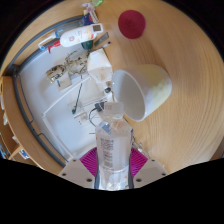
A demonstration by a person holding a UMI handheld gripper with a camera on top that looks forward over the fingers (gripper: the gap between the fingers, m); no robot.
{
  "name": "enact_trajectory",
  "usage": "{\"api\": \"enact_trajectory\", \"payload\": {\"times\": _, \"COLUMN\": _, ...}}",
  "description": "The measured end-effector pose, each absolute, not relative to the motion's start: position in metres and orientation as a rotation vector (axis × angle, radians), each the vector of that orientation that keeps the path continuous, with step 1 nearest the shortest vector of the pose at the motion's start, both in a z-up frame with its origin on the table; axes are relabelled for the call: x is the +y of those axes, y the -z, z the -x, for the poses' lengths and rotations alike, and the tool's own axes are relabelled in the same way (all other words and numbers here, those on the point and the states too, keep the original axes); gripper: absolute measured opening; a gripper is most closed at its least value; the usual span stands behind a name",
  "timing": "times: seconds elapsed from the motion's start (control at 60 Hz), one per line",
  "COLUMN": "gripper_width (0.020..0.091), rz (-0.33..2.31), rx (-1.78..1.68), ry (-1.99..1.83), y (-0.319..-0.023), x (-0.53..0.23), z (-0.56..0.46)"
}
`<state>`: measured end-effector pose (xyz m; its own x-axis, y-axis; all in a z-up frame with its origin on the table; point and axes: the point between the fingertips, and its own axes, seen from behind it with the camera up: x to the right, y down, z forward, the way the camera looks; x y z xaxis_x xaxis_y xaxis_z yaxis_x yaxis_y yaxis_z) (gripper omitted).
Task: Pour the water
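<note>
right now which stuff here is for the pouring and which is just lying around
For the job: bottle, held between the gripper fingers; white cup just beyond it.

Lying about: red lid, white tray of small items, table.

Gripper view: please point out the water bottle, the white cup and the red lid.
Water bottle [113, 148], gripper view, its clear body.
White cup [146, 92], gripper view, its outer wall.
Red lid [131, 23], gripper view, its top face.

The tongs [113, 165] clamp a clear bottle [112, 148] between their pink pads [90, 160]. Its neck tilts toward a white cup [146, 92] lying just ahead on the wooden desk [185, 60]. A red lid [131, 23] sits beyond.
</note>
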<state>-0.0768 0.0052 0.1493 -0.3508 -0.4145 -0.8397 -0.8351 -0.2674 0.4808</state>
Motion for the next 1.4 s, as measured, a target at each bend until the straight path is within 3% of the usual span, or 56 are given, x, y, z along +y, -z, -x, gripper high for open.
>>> {"api": "enact_trajectory", "payload": {"times": 0.1, "gripper_width": 0.0386, "rz": 1.560, "rx": 1.569, "ry": -1.620, "y": -0.159, "x": 0.006, "z": 0.074}}
{"api": "enact_trajectory", "payload": {"times": 0.217, "gripper_width": 0.0386, "rz": 1.652, "rx": 1.307, "ry": -1.472, "y": -0.197, "x": 0.012, "z": 0.054}}
{"api": "enact_trajectory", "payload": {"times": 0.367, "gripper_width": 0.0386, "rz": 1.777, "rx": 0.868, "ry": -1.093, "y": -0.241, "x": 0.019, "z": 0.000}}
{"api": "enact_trajectory", "payload": {"times": 0.467, "gripper_width": 0.0388, "rz": 1.863, "rx": 0.608, "ry": -0.757, "y": -0.244, "x": 0.021, "z": -0.047}}
{"api": "enact_trajectory", "payload": {"times": 0.667, "gripper_width": 0.0399, "rz": 1.944, "rx": 0.239, "ry": -0.134, "y": -0.207, "x": 0.031, "z": -0.133}}
{"api": "enact_trajectory", "payload": {"times": 1.05, "gripper_width": 0.0399, "rz": 1.922, "rx": 0.185, "ry": 0.051, "y": -0.113, "x": 0.044, "z": -0.181}}
{"api": "enact_trajectory", "payload": {"times": 1.217, "gripper_width": 0.0444, "rz": 1.929, "rx": 0.149, "ry": 0.088, "y": -0.088, "x": 0.045, "z": -0.184}}
{"api": "enact_trajectory", "payload": {"times": 1.4, "gripper_width": 0.0503, "rz": 1.883, "rx": 0.153, "ry": 0.075, "y": -0.091, "x": 0.038, "z": -0.184}}
